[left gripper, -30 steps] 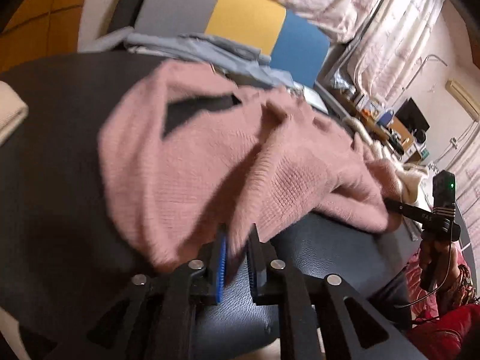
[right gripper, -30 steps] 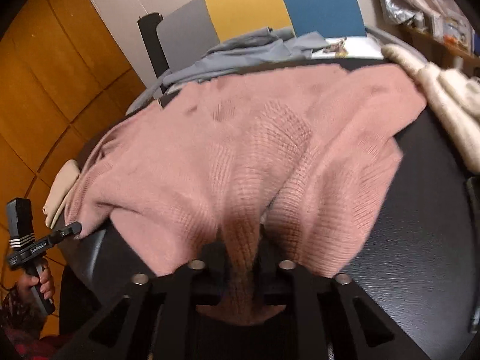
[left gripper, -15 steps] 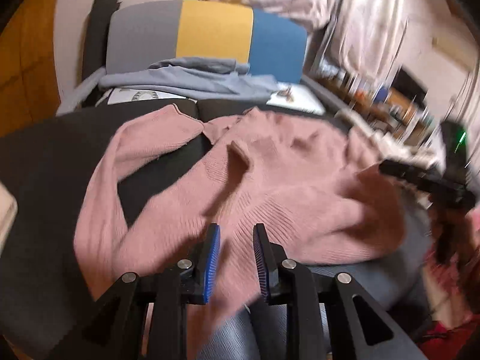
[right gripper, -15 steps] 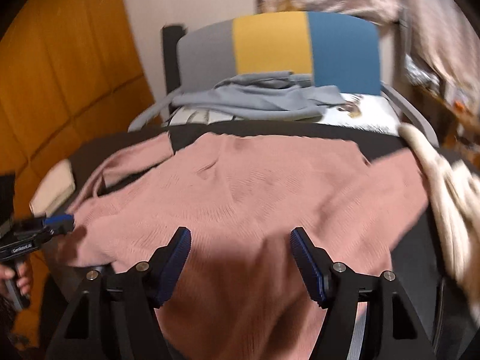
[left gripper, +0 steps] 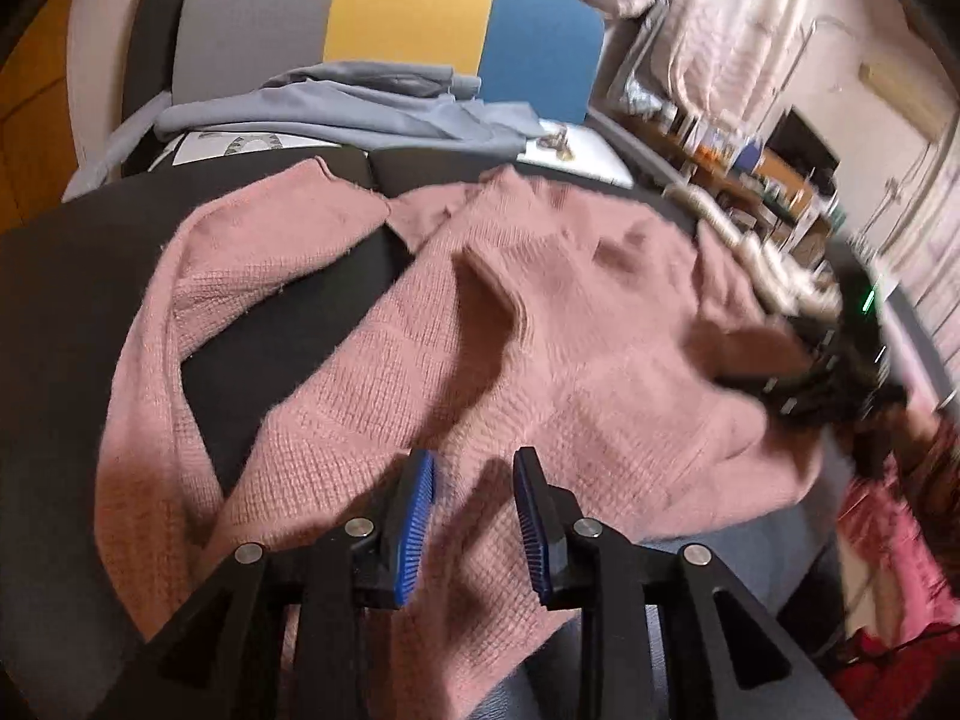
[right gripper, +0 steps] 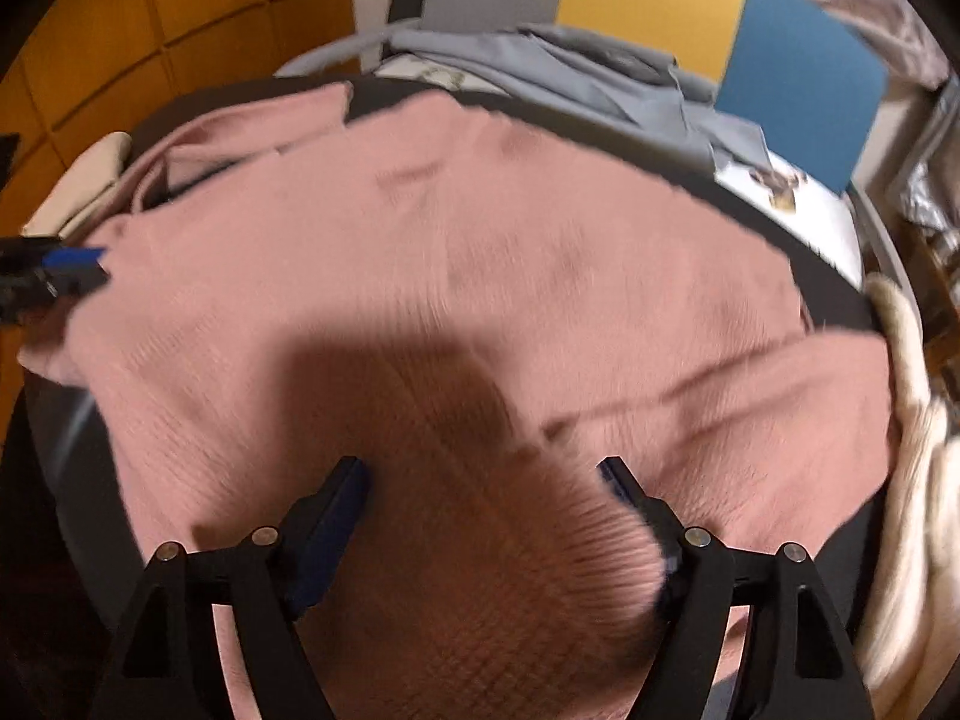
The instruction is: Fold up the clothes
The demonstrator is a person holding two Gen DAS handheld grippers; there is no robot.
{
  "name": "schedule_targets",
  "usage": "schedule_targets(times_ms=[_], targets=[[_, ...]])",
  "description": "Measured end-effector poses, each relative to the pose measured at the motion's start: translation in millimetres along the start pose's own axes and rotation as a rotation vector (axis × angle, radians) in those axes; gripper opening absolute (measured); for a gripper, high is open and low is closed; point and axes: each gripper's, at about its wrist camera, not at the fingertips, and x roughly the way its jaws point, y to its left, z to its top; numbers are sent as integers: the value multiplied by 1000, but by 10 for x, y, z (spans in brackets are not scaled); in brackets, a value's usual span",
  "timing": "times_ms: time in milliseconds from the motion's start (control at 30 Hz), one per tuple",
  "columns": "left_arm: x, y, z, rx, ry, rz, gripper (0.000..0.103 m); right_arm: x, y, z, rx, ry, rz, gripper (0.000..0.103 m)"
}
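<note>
A pink knitted sweater (left gripper: 540, 360) lies spread on the black tabletop (left gripper: 72, 300), one sleeve curving along its left side. My left gripper (left gripper: 474, 456) hovers over the near hem. Its jaws are opening, a narrow gap between the blue pads, and the knit lies under them unpinched. In the right wrist view the sweater (right gripper: 480, 270) fills the table. My right gripper (right gripper: 480, 468) stands wide and is still opening above the ribbed hem, gripping nothing. Each gripper shows blurred in the other's view: the right gripper (left gripper: 840, 372) and the left gripper (right gripper: 54, 276).
Behind the table a chair with a grey, yellow and blue back (left gripper: 408, 6) holds a grey garment (left gripper: 360, 102). A cream knit (right gripper: 918, 480) hangs at the table's right edge. A beige folded piece (right gripper: 78, 192) sits at the left edge. A person's red sleeve (left gripper: 888, 540) is at right.
Both grippers have let go of the sweater's near hem and their jaws have spread, the right one far wider. The sweater has settled flatter on the table. Both hands shifted sideways.
</note>
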Motion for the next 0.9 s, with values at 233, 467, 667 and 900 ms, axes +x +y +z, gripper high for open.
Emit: schedule_targets(times_ms=[233,467,667,900], targets=[[243,-234,-26,192,77,89,30,-243,57,-47,49,-122,7,27],[293,-400,-130,306,37,170,31,-194,-23,-54,123,-70,61,44],[81,-228,26,140,0,108,30,-467,-95,99,192,-184,-6,57],[228,-270,-51,160,59,91,23,-767,256,229,193,-253,101,61]])
